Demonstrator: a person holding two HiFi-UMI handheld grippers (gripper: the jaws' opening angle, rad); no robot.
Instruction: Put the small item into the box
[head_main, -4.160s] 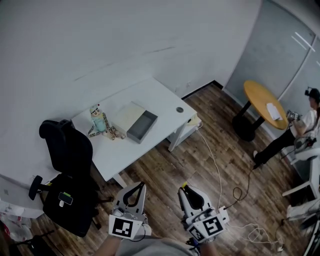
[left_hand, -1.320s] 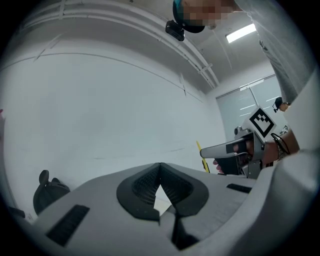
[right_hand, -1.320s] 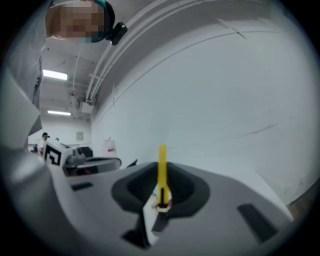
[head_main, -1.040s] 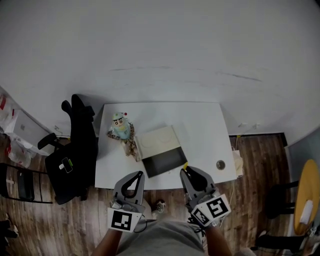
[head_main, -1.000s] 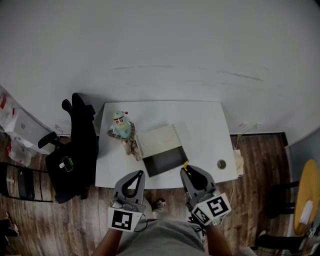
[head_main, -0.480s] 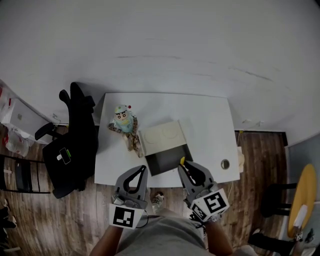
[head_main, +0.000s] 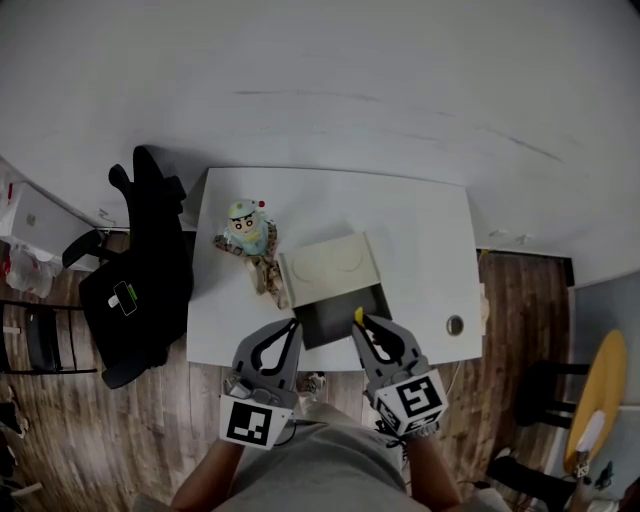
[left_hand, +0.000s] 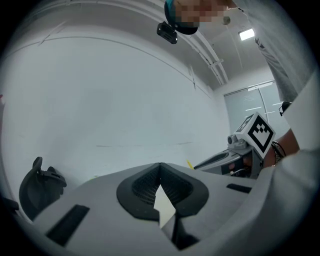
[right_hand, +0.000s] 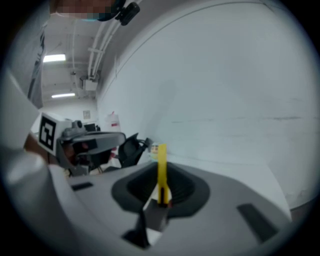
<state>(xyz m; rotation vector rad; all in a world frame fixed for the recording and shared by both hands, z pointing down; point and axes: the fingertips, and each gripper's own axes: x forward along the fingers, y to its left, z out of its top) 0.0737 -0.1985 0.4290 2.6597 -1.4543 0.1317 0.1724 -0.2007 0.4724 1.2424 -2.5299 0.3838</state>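
A slim yellow item (head_main: 358, 314) sticks up from the tips of my right gripper (head_main: 362, 324), which is shut on it; the right gripper view shows the same yellow item (right_hand: 162, 170) upright between the jaws. It hangs over the near rim of the open dark box (head_main: 338, 310), whose cream lid (head_main: 328, 266) lies just behind on the white table (head_main: 420, 250). My left gripper (head_main: 290, 328) is shut with nothing in it, at the table's front edge left of the box. In the left gripper view its jaws meet at the tips.
A cartoon doll (head_main: 246, 228) stands on the table left of the lid. A black office chair (head_main: 135, 280) with a phone (head_main: 124, 297) on it stands to the table's left. A small round fitting (head_main: 455, 324) sits at the table's front right corner. Wooden floor lies below.
The view has closed in on the table. Both grippers have moved forward from over the floor to the table's front edge, and the yellow item now reaches the box's near rim.
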